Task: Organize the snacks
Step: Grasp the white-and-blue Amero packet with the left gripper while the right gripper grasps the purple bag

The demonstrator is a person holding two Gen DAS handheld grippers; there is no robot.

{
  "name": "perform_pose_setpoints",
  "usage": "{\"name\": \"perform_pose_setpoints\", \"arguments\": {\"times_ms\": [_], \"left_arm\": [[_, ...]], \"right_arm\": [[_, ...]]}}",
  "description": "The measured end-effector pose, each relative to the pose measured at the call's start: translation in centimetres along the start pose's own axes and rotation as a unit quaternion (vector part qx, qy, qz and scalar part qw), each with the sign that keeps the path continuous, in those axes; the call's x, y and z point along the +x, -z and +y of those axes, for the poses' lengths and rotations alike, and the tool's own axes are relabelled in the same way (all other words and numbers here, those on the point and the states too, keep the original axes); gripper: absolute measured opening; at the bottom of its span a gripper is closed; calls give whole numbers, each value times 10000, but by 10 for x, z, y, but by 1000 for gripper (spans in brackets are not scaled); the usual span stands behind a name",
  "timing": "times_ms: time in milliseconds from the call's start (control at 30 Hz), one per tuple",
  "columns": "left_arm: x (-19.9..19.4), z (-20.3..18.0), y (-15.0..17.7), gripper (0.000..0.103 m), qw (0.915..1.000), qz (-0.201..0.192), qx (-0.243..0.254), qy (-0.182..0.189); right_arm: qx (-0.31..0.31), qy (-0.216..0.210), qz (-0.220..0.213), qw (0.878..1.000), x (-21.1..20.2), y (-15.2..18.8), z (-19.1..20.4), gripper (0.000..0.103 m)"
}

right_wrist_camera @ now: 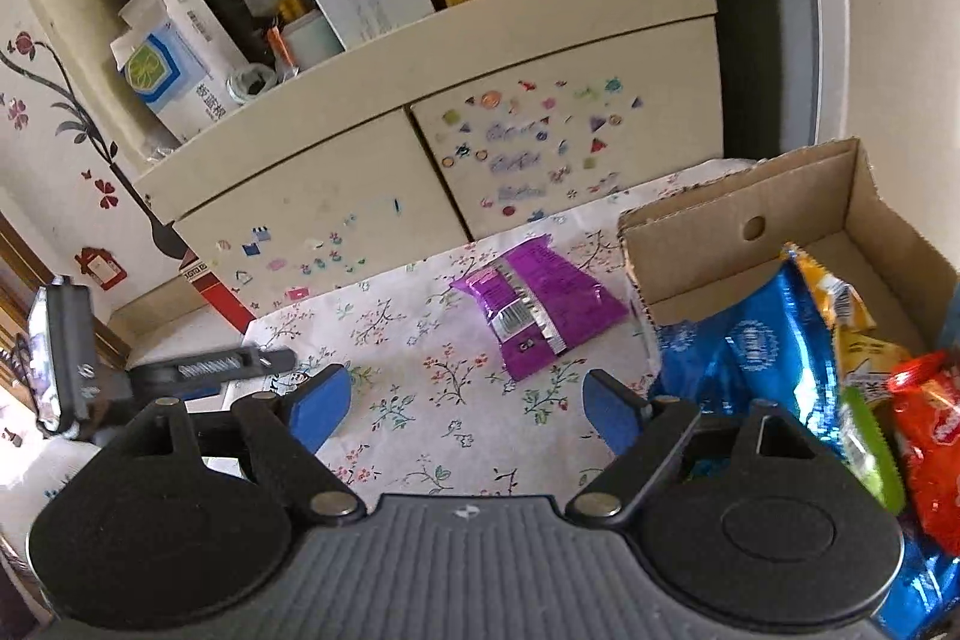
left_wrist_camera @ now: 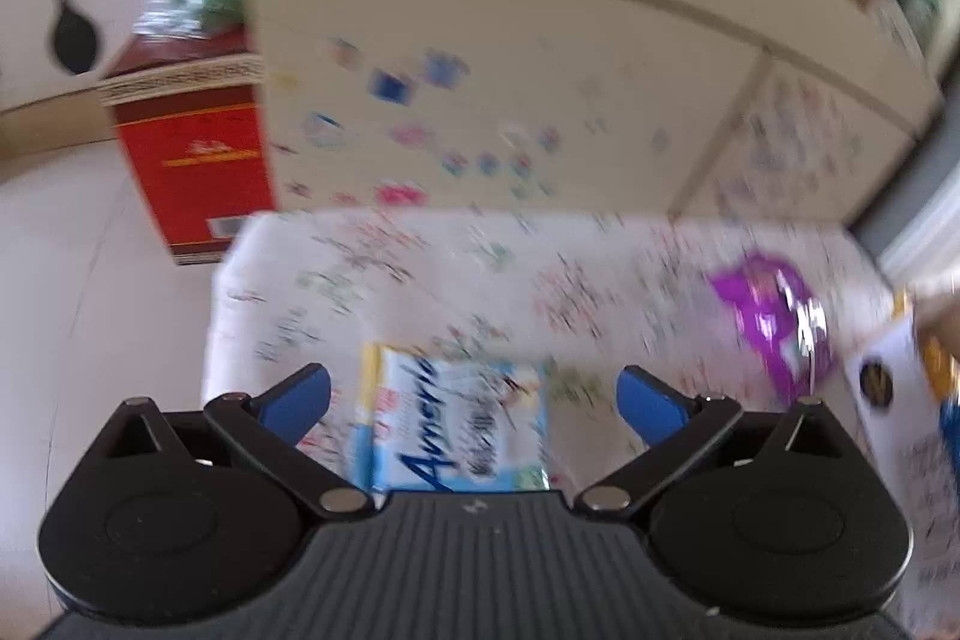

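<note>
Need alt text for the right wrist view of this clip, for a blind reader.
The open right gripper hovers over a floral tablecloth, with a purple snack packet lying ahead of it. To the right, a cardboard box holds blue, yellow and red snack bags. A stickered cream cabinet stands behind.

L gripper with blue pads spread wide, nothing held, view blurred; R gripper likewise wide apart, nothing between its fingers, pointing fwd & down.
</note>
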State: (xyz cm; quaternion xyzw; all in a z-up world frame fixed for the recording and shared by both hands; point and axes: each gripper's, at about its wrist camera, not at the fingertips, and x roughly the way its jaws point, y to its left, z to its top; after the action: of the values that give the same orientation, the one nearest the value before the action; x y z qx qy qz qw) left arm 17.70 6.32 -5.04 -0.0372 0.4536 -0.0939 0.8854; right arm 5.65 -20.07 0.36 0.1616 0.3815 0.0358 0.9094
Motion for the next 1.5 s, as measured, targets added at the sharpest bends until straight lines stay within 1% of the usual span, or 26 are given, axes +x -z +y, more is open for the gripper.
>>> {"name": "perform_pose_setpoints", "arguments": {"times_ms": [100, 167, 267, 367, 433, 600, 767, 933, 1000, 1100, 1133, 1167, 1200, 1267, 1300, 1333, 1367, 1400, 1433, 1467, 1500], "left_arm": [[10, -13, 7, 101, 9993, 94, 360, -37], [16, -19, 10, 101, 9986, 172, 507, -44], [23, -21, 12, 101, 9984, 233, 496, -104], [29, -18, 14, 101, 9984, 308, 445, -192], [34, -15, 15, 101, 9982, 382, 382, -261], [38, -14, 14, 102, 9979, 357, 401, -364], [40, -18, 15, 102, 9967, 380, 536, -477], [42, -19, 14, 103, 9966, 397, 494, -519], [43, -19, 14, 103, 9966, 389, 503, -522], [42, -19, 15, 103, 9965, 381, 527, -522], [43, -19, 15, 103, 9965, 379, 527, -524], [43, -19, 15, 103, 9965, 377, 529, -527], [43, -19, 15, 103, 9965, 376, 530, -531], [43, -20, 15, 103, 9965, 373, 519, -539], [43, -20, 15, 103, 9965, 365, 519, -543], [43, -20, 15, 103, 9965, 358, 517, -543], [43, -20, 15, 103, 9966, 350, 523, -538], [43, -19, 16, 103, 9966, 340, 527, -533], [43, -19, 16, 103, 9966, 332, 532, -528], [42, -19, 16, 103, 9966, 326, 539, -522], [42, -19, 17, 103, 9967, 317, 542, -520]], "right_arm": [[-123, -37, 26, 9999, 13, -3, 3, 90], [-270, -42, 27, 9996, 22, -3, 4, 90], [-556, 35, -15, 9984, 38, -4, 9, 90], [-782, 14, -77, 9969, 53, -8, 13, 92], [-913, 110, -100, 9957, 65, -12, 15, 93], [-1166, 321, -71, 9926, 96, -21, 14, 93], [-1492, 484, -24, 9876, 123, -28, 17, 93], [-1664, 683, 166, 9836, 144, -31, 17, 94], [-1757, 775, 152, 9813, 149, -31, 19, 96], [-2027, 1027, 313, 9733, 159, -26, 24, 98], [-2107, 1041, 407, 9712, 161, -24, 26, 98], [-2085, 913, 550, 9722, 163, -22, 27, 98], [-2057, 838, 534, 9736, 162, -20, 28, 100], [-2048, 726, 614, 9742, 162, -18, 31, 100], [-2010, 591, 676, 9755, 160, -17, 32, 100], [-1853, 318, 818, 9788, 160, -18, 31, 99], [-1599, -54, 984, 9822, 160, -20, 29, 99], [-1305, -438, 1119, 9841, 159, -21, 25, 96], [-1057, -676, 1159, 9853, 158, -22, 22, 93], [-937, -692, 1074, 9874, 156, -24, 20, 93], [-913, -617, 944, 9894, 153, -25, 20, 93]]}}
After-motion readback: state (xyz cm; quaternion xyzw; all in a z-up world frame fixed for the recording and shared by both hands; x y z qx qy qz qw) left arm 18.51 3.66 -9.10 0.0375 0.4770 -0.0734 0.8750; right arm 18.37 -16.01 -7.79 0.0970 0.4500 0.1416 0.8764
